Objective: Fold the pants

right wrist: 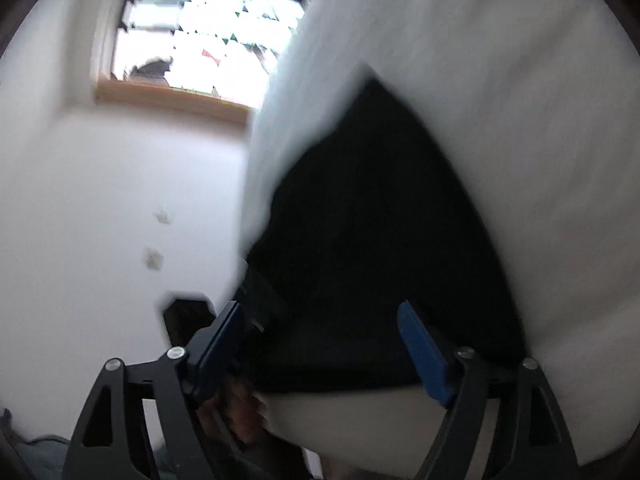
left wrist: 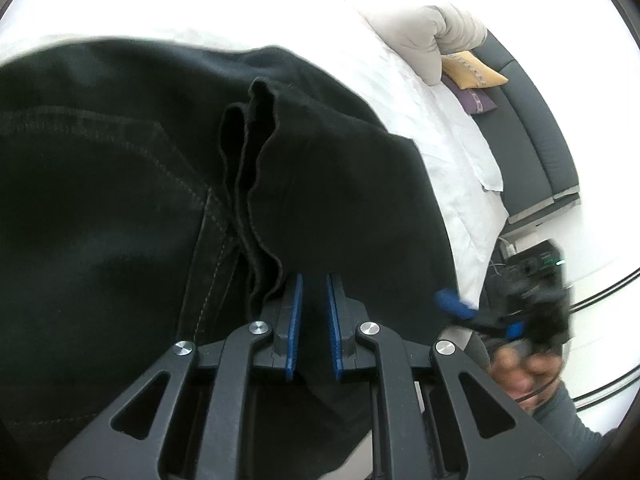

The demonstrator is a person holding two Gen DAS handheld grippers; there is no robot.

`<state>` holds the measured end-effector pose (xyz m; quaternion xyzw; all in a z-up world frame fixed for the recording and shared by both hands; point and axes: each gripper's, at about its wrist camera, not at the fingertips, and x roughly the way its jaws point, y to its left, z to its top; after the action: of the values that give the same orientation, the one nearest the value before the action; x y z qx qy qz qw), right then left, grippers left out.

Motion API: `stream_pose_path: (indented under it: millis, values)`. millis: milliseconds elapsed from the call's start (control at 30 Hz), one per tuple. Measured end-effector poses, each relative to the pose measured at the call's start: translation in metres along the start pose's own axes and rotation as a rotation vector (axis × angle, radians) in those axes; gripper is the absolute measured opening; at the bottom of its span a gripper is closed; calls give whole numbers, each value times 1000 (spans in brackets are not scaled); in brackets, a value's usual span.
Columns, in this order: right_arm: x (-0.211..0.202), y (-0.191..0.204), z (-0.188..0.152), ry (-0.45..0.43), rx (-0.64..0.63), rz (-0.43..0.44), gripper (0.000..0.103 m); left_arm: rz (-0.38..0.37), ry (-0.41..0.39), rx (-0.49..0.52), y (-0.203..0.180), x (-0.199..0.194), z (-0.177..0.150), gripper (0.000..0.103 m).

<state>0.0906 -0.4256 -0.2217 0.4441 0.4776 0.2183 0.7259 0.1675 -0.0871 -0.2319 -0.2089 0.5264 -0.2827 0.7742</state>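
Black pants lie on a white bed and fill most of the left wrist view, with a bunched hem edge running up the middle. My left gripper is shut on a fold of the pants, the cloth passing between its blue pads. My right gripper is open, its blue pads wide apart over a corner of the pants at the bed's edge; the view is blurred. It also shows in the left wrist view at the pants' right edge.
A beige duvet and yellow and purple cushions lie at the bed's far end by a dark headboard. A black device with cables sits on the floor. A window is in the wall beside the bed.
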Motion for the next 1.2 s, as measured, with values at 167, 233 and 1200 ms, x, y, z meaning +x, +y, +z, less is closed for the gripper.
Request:
stream_pose_path:
  millis: [167, 233, 1200]
  values:
    - [4, 37, 1, -42, -34, 55, 68, 22, -62, 41, -21, -32, -4, 12]
    - [18, 62, 4, -27, -109, 107, 77, 44, -109, 49, -23, -57, -12, 12]
    - [178, 169, -10, 330, -137, 294, 81, 45, -466, -625, 146, -193, -112, 79]
